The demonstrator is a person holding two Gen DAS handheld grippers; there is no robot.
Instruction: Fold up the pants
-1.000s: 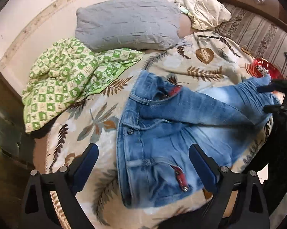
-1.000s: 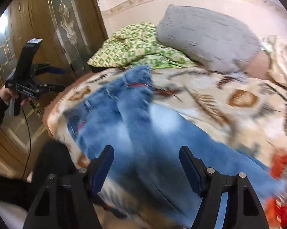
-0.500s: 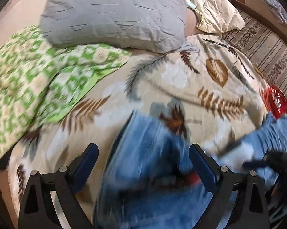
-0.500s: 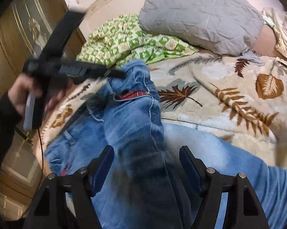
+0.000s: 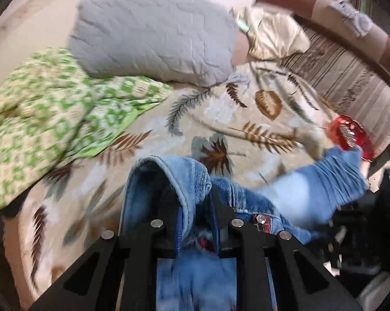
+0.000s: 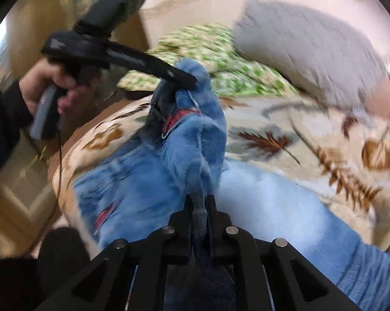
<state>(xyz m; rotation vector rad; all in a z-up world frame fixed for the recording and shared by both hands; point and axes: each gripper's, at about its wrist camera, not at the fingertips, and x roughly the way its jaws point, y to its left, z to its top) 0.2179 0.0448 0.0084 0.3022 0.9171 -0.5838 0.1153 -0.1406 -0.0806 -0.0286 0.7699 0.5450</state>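
The left gripper (image 5: 193, 207) had just been closing, and its jaws were clamped on a bunched fold at the waistband of the blue jeans (image 5: 169, 181), the denim rising in a hump straight ahead of them. The right gripper (image 6: 199, 202) had just been closing too; its jaws were pinched nearly together on a ridge of the jeans, which ran forward from them up to the left gripper's tips. A hand (image 6: 43, 85) in a dark sleeve gripped the left gripper's handle, up and to the left of the right jaws. One pale leg of the jeans trailed off to the right of both jaws. Beneath lay a bed with a leaf-print bedspread (image 5: 221, 119). Farther ahead of the jaws were a green patterned blanket (image 5: 44, 119), a grey pillow (image 5: 153, 41) and a red basket (image 5: 350, 136), then the wall.
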